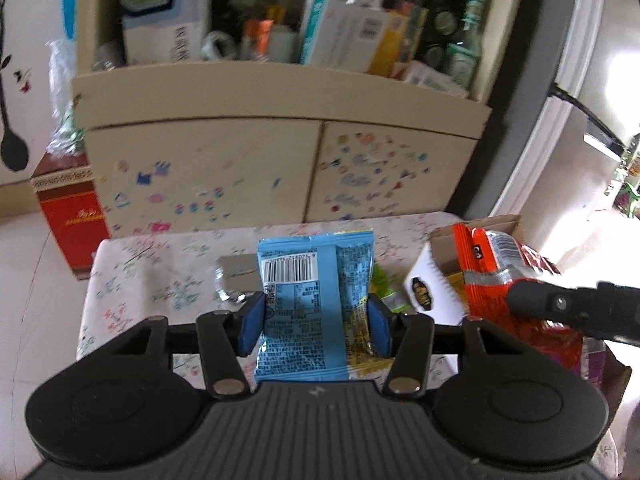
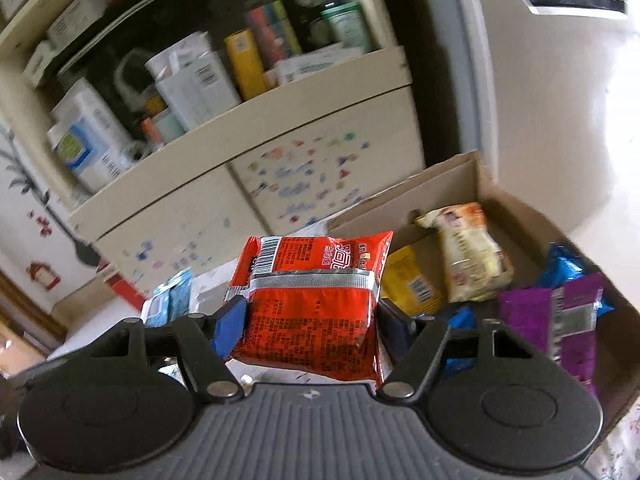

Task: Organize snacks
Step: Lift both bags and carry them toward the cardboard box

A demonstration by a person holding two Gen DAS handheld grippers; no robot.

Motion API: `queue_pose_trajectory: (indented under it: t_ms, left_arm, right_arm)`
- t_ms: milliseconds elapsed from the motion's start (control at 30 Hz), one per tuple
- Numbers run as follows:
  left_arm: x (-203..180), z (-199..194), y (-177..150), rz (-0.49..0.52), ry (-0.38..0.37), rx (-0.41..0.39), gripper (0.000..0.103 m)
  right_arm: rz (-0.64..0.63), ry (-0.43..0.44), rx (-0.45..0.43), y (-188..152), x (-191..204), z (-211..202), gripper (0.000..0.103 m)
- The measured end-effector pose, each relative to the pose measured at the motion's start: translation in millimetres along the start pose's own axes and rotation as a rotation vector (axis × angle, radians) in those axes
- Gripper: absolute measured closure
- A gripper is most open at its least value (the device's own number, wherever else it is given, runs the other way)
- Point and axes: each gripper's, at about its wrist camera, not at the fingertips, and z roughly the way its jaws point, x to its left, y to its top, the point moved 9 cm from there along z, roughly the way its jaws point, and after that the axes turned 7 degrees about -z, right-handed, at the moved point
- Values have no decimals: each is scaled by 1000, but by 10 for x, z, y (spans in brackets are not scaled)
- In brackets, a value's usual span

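1. The left tool [image 1: 316, 320] has a black body with a ribbed dark-grey plate between two round black discs.
2. Black link arms turn on silver rivets and carry blue pads [image 1: 252, 326].
3. The right tool [image 2: 310, 330] looks the same: ribbed grey plate, black discs, silver rivets, blue pads [image 2: 230, 330].

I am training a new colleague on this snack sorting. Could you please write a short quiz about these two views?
1. True or false: the left gripper is empty.
2. Which packet do the right gripper's fingers hold? A red, B purple, C yellow.
3. Fill in: the purple packet lies in the cardboard ____.

Key: 1 false, it holds the blue packet. 2 A, the red packet. 3 box.
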Motion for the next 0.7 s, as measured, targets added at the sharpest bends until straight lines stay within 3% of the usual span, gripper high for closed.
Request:
queue_pose_trajectory:
  t_ms: [700]
  left_arm:
    - [-960,106,-95,146,-142,-3,51]
  right_arm:
    - [217,-98,-59,143,-715,-237,27]
